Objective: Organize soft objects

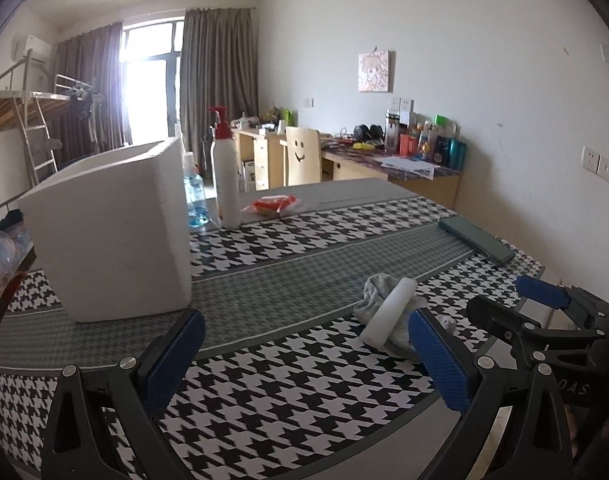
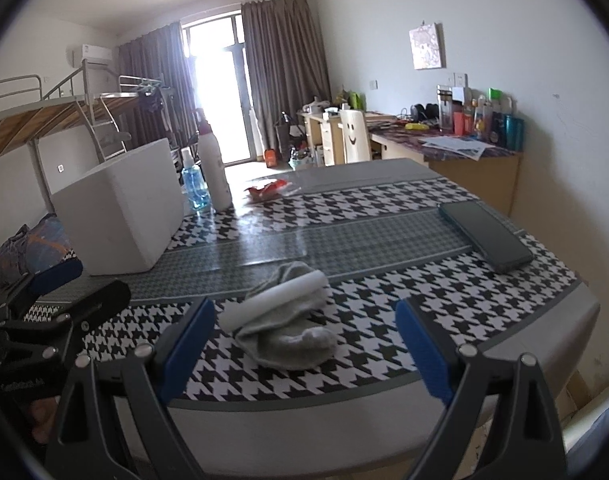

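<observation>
Nothing looks put away yet. The sock lies on the desk in front of and right of the box, well apart from it, with the white foam piece resting across its top. Both tools are spread wide and hold nothing: the right tool hangs just before the sock, the left tool sits beside it, facing the box. Judging by this, picking up both soft things and dropping them in the box is all still to do.

Grey sock crumpled flat on checked tablecloth, white foam bar (tilted) lying across it
</observation>
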The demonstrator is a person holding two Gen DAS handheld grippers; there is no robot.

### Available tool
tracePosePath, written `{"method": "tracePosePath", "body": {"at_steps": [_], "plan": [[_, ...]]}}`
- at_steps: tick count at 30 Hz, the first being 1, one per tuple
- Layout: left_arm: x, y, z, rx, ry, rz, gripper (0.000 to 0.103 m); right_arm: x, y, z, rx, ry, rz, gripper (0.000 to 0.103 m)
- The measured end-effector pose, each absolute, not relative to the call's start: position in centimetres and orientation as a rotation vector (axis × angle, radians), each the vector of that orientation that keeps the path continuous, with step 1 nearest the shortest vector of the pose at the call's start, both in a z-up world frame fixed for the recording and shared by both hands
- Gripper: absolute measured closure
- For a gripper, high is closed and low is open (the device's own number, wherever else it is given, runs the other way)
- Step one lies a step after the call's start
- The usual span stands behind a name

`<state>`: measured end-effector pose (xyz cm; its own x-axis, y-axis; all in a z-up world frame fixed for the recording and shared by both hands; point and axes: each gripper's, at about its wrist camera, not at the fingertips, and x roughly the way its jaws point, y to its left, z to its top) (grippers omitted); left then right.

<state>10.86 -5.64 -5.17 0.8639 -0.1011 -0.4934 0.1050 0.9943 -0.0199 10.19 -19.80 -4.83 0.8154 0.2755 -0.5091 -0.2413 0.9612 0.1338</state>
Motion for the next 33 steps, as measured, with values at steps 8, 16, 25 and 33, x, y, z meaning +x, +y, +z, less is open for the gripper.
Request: {"method": "tracePosePath", "body": {"at_steps": [8,16,25,33], "plan": [[12.4,-6.9,-5.9,0.027,0.563,-0.148,0.001,11.0,-20.6,-5.4,0.077,0.572,0.274,0.009],[14.1,-7.6,-7.0,0.049,0.613,-0.171,0.001,11.6,-21.6,-6.8,0.081,0.604,0.255,0.009],[16.4,-8.6,-8.5,0.065,0.681,-0.209,0.008,12.1,-22.8,-7.3,0.097,0.608,0.219,0.009],[17.5,-9.7,-9.6,0.091,0.73,-0.251,0.034,12.9,-23.7,-8.2,0.126,0.631,0.23,0.009]]}}
